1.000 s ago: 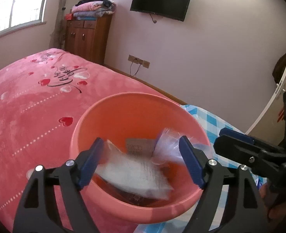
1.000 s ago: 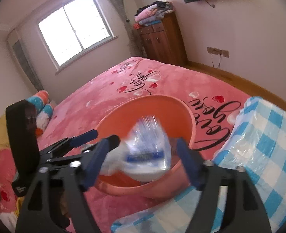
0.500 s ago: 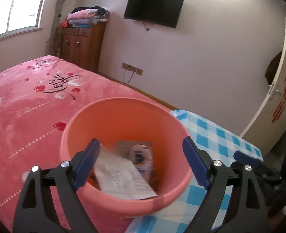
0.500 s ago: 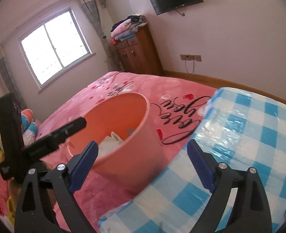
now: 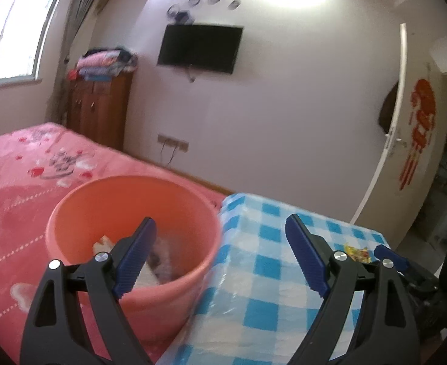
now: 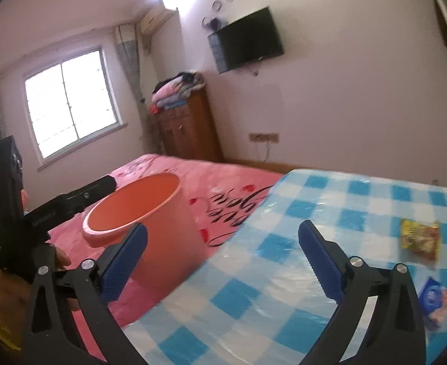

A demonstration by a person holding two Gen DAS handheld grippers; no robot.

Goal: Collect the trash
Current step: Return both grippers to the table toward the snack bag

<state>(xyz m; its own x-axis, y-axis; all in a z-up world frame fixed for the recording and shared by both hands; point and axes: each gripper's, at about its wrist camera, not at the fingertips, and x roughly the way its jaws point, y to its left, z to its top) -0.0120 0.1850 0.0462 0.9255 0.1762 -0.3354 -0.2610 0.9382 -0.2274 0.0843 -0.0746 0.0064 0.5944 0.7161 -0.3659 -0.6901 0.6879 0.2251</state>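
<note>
The orange bucket [image 5: 132, 210] stands on the pink bed, with crumpled plastic and paper trash [image 5: 159, 258] lying inside. My left gripper [image 5: 220, 222] is open and empty, straddling the bucket's right rim and the edge of the blue checked table [image 5: 269, 273]. My right gripper [image 6: 223, 226] hangs over the table edge with its jaws opening and nothing between them. A yellow snack wrapper [image 6: 419, 238] and a blue-and-pink packet [image 6: 434, 298] lie on the table to its right. The wrapper [image 5: 357, 254] also shows in the left wrist view.
The bucket [image 6: 150, 213] sits left of the table in the right wrist view, with the left gripper [image 6: 101, 184] and the hand [image 6: 59, 258] holding it beside it. A wooden cabinet [image 6: 190, 127] and a wall television [image 6: 247, 39] stand beyond the bed [image 6: 223, 176].
Both grippers were over the bucket with plastic trash between their fingers. That trash now lies in the bucket. Both grippers have opened wider and swung right towards the checked table.
</note>
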